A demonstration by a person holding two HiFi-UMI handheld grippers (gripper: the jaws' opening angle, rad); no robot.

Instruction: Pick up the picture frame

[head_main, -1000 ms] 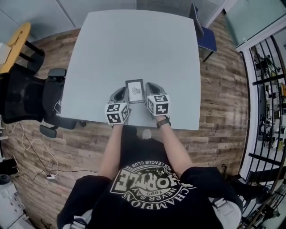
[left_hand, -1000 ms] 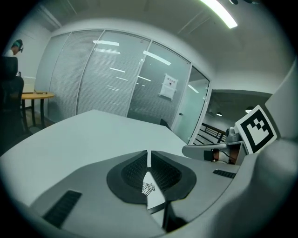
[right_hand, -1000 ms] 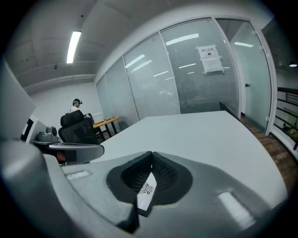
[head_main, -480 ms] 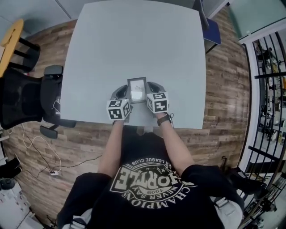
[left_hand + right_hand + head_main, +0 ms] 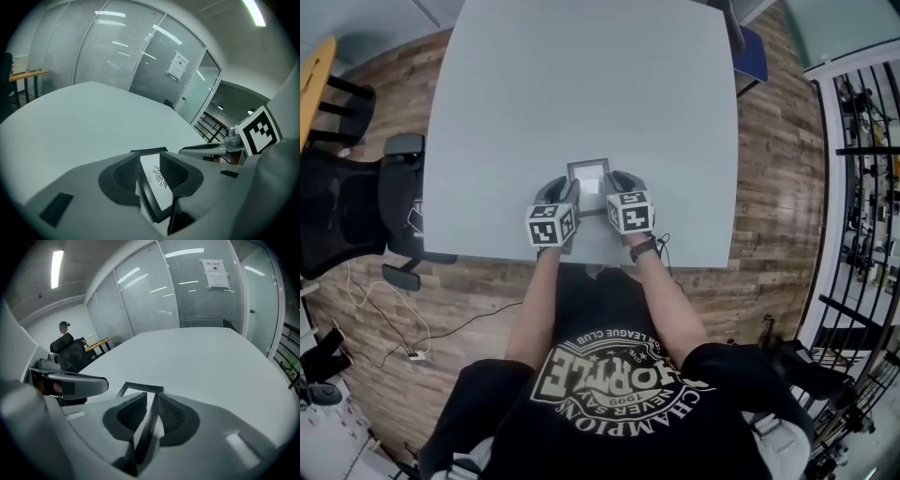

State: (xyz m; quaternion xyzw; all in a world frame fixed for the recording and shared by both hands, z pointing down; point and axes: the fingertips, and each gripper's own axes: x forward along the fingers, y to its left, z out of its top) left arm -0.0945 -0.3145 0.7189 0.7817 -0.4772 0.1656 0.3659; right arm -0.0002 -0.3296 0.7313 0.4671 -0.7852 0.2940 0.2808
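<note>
Picture frame (image 5: 588, 174) sits between the just-opened jaws of left hand-held gripper (image 5: 570, 189) and right hand-held gripper (image 5: 614, 183), ungripped.

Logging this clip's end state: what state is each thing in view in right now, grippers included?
picture frame: printed face up, one side edge inside each gripper's jaws, not clamped.
left gripper: open; its jaws have just been opening, with the frame's edge between them.
right gripper: open; its jaws have just been opening, with the frame's other edge between them.
office chair: unoccupied, beside the table.
</note>
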